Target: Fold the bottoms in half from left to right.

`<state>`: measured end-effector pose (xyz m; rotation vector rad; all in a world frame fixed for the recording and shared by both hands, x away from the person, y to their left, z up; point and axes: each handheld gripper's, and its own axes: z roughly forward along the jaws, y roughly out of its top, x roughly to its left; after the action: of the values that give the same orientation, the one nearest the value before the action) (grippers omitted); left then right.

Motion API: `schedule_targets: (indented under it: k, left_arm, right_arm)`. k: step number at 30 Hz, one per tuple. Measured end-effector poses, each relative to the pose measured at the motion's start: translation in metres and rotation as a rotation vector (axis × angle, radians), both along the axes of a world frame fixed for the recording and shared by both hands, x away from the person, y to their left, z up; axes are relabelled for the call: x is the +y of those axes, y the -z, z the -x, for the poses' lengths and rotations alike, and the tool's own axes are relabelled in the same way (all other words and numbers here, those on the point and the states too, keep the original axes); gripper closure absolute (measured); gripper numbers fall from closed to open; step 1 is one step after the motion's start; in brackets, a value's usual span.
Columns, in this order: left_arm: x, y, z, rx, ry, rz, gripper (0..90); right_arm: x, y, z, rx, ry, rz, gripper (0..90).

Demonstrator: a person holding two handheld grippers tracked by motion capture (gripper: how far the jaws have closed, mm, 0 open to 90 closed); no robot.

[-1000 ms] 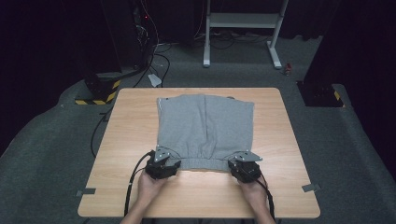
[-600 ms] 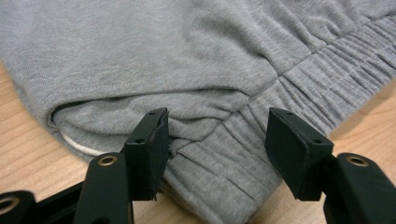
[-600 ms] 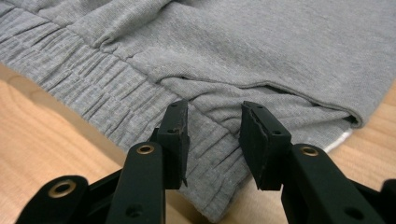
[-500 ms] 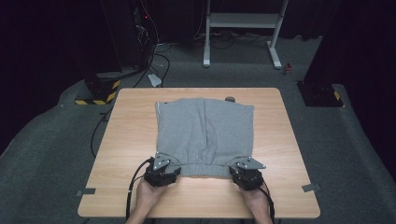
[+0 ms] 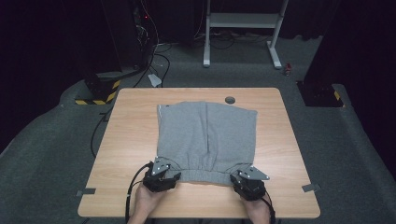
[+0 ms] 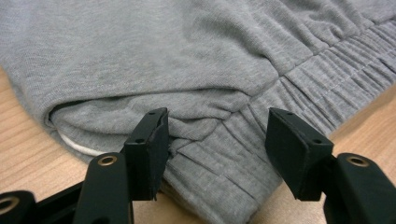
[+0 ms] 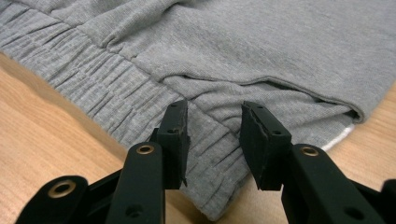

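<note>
The left gripper [image 5: 161, 178] is sitting at the near left corner of the grey shorts [image 5: 207, 140], its black, hard-edged jaws standing apart with the gathered elastic waistband [image 6: 243, 154] lying between them; the pads are not pressing the fabric. The shorts are lying flat at the middle of the table [image 5: 126, 140], waistband toward the near edge, leg openings toward the far edge. The fabric is a soft, heathered grey knit, smooth over the legs and tightly ribbed along the waistband; a pocket slit is gaping slightly at each near corner, showing pale lining. The table is a rectangular light wood-grain top with rounded corners and a round grey cable port [image 5: 229, 100] near its far edge. The right gripper [image 5: 248, 184] is resting at the near right corner, jaws likewise apart and straddling the waistband without clamping it.
</note>
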<state>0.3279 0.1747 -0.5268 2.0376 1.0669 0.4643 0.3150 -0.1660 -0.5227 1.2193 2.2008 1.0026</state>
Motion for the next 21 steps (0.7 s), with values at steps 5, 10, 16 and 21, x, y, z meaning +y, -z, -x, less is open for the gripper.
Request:
schedule_targets:
  k: [5, 10, 16, 21]
  left_arm:
    - [-0.001, 0.000, 0.005, 0.002, 0.002, 0.004, 39.7]
    - [-0.001, 0.000, 0.010, 0.001, 0.009, 0.002, 39.7]
    - [-0.003, 0.000, 0.021, 0.006, 0.005, 0.008, 39.8]
    - [-0.004, 0.000, 0.027, 0.004, 0.007, 0.008, 39.8]
  right_arm:
    - [-0.001, 0.000, 0.006, -0.001, 0.001, 0.000, 61.7]
    - [-0.001, 0.000, 0.012, 0.002, 0.001, 0.004, 61.6]
    - [-0.004, -0.001, 0.020, 0.004, -0.013, 0.010, 61.6]
    - [-0.006, -0.001, 0.024, 0.008, -0.022, 0.015, 61.6]
